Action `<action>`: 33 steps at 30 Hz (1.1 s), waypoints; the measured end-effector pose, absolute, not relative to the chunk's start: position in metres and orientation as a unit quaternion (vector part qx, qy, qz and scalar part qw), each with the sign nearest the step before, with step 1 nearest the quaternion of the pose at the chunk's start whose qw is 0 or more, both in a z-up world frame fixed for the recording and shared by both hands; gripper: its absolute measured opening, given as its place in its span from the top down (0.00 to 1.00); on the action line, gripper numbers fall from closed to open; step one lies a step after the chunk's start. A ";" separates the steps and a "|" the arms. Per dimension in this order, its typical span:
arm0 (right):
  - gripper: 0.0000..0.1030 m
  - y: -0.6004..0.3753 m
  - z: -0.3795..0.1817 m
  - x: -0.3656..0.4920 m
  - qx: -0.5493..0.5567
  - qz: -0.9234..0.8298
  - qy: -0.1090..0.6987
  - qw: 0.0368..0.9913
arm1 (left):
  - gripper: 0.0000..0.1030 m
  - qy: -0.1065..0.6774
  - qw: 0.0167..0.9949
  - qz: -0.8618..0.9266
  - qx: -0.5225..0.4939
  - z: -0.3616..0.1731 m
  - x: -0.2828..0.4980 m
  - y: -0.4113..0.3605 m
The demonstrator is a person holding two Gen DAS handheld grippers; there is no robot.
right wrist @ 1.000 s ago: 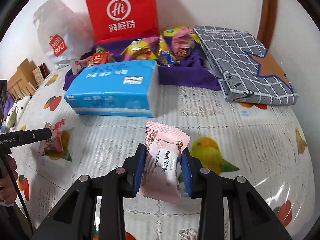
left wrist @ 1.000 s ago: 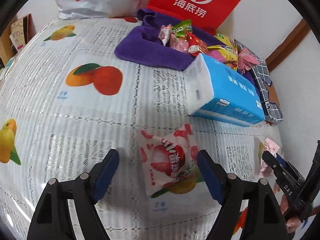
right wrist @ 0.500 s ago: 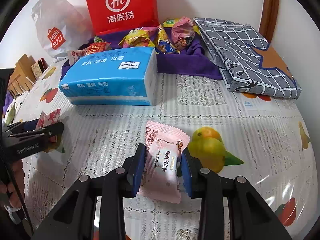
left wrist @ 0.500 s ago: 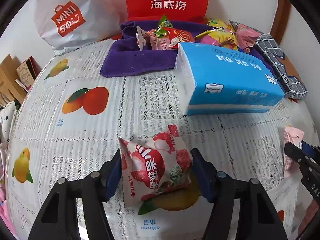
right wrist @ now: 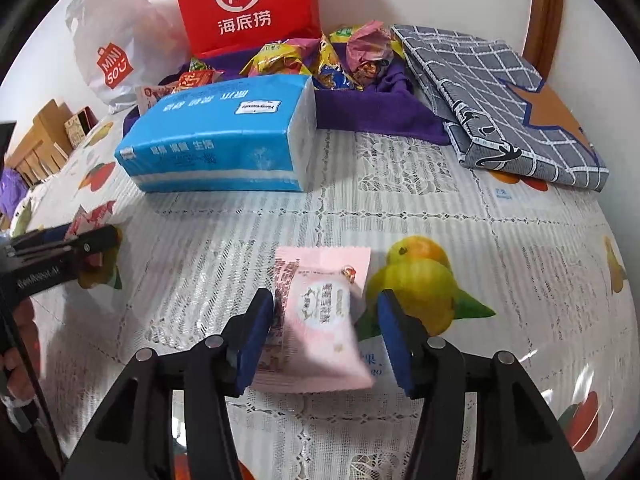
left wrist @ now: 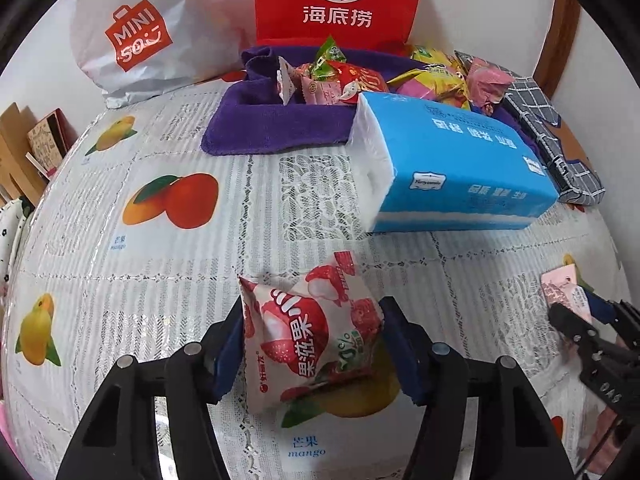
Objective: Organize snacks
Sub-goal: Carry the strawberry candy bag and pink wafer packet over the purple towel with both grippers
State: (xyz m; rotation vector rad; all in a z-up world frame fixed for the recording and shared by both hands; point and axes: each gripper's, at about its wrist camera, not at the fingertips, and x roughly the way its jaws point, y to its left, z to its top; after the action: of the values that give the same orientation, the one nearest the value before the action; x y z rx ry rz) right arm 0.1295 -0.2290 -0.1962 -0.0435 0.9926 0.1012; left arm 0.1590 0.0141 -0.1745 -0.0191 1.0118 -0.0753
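Observation:
My left gripper [left wrist: 310, 344] is shut on a red-and-white lychee snack pouch [left wrist: 310, 334], held just over the fruit-print tablecloth [left wrist: 168, 272]. My right gripper [right wrist: 326, 332] stands open around a pink snack packet [right wrist: 318, 320] that looks blurred and loose between the pads. A purple towel [left wrist: 276, 128] at the back holds a pile of several wrapped snacks [left wrist: 336, 80], which also shows in the right wrist view [right wrist: 320, 60].
A blue tissue pack [left wrist: 452, 168] lies in front of the towel. Behind stand a red Hi bag [left wrist: 340, 0] and a white Miniso bag [left wrist: 140, 36]. A folded grey checked cloth [right wrist: 500, 100] lies at the right. Cardboard boxes [left wrist: 24, 148] sit past the left edge.
My left gripper has closed on the lychee pouch. My right gripper has opened, and the pink packet has slipped loose and tipped between its pads.

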 end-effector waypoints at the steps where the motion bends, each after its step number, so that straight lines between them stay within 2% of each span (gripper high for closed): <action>1: 0.53 -0.226 -0.196 0.128 -0.025 0.052 0.474 0.879 | 0.41 0.486 0.873 -0.039 -0.013 -0.174 0.158 0.014; 2: 0.61 -0.226 -0.194 0.128 -0.026 0.056 0.474 0.879 | 0.41 0.488 0.872 -0.043 -0.018 -0.173 0.158 0.015; 5: 0.65 -0.223 -0.188 0.128 -0.027 0.060 0.472 0.879 | 0.41 0.490 0.870 -0.050 -0.029 -0.170 0.155 0.017; 25: 0.65 -0.222 -0.081 0.138 -0.009 0.053 0.396 0.917 | 0.41 0.433 0.898 -0.075 -0.024 -0.064 0.163 0.003; 33: 0.65 -0.232 -0.052 0.155 -0.003 0.042 0.375 0.926 | 0.41 0.414 0.906 -0.084 -0.021 -0.037 0.180 -0.009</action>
State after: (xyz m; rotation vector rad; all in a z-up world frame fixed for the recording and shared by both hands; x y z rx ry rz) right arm 0.1551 -0.2319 -0.0517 -0.0067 0.7689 0.0853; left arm 0.1795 -0.0086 -0.0371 -0.0425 0.8555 -0.1736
